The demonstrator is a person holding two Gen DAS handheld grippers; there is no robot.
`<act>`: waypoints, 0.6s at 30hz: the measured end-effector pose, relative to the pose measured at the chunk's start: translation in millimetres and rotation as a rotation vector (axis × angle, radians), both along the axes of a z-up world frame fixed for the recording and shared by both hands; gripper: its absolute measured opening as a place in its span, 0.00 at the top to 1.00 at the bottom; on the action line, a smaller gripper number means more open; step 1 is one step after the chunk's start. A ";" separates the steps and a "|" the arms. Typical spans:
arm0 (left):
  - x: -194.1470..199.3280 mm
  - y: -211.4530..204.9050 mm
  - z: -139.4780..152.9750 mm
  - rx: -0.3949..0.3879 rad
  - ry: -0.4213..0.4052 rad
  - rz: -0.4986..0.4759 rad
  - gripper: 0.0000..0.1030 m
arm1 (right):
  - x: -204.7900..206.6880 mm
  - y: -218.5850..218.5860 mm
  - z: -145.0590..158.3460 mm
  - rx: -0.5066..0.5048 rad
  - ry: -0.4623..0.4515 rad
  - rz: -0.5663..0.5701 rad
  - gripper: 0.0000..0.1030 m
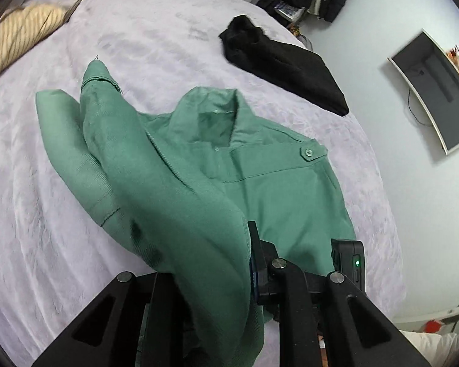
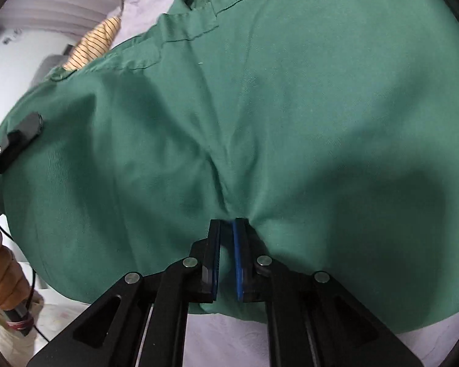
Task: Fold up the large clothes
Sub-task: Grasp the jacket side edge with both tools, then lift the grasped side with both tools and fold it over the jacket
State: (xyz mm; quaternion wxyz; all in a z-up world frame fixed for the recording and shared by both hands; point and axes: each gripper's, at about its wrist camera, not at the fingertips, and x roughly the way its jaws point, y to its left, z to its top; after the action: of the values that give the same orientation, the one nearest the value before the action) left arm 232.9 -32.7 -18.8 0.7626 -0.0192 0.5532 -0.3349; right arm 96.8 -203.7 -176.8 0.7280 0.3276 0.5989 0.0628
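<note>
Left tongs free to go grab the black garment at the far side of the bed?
Probably not: the left tongs are shut on the green jacket, so they'd need to let go first. The black garment itself lies uncovered.

Soft daylight, fisheye warp, slight blur

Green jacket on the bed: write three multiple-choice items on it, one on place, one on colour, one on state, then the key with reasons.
1. Where does the black garment lie from the green jacket in the left wrist view?
A. Beyond its collar, toward the wall
B. Under it
C. On the striped pillow

2. What colour is the bed cover?
A. Dark blue
B. Pale lilac-white
C. Red

3. How does the right gripper stand?
A. Wide open above the cloth
B. Shut on the black garment
C. Shut on a pinch of green cloth

Key: A, it lies apart past the collar; B, the cover looks pale; C, cloth puckers between the jaws.
</note>
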 end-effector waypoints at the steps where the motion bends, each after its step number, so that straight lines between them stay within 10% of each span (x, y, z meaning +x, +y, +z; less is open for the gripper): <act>1: -4.4 -18.6 9.6 0.027 -0.033 -0.036 0.80 | -3.2 -5.8 2.2 0.046 -0.009 -0.011 0.91; 8: -47.0 -160.6 22.1 0.184 -0.175 -0.277 0.80 | -58.6 -87.4 44.2 0.117 -0.132 -0.173 0.90; 18: -100.0 -298.6 -58.6 0.387 -0.198 -0.397 0.79 | -128.3 -175.9 23.6 0.173 -0.091 -0.407 0.88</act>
State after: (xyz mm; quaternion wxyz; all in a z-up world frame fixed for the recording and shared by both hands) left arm 132.9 -331.4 -77.5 0.7219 0.2679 0.5227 -0.3659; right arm -31.5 -379.6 -153.1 0.7210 0.4999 0.4794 -0.0196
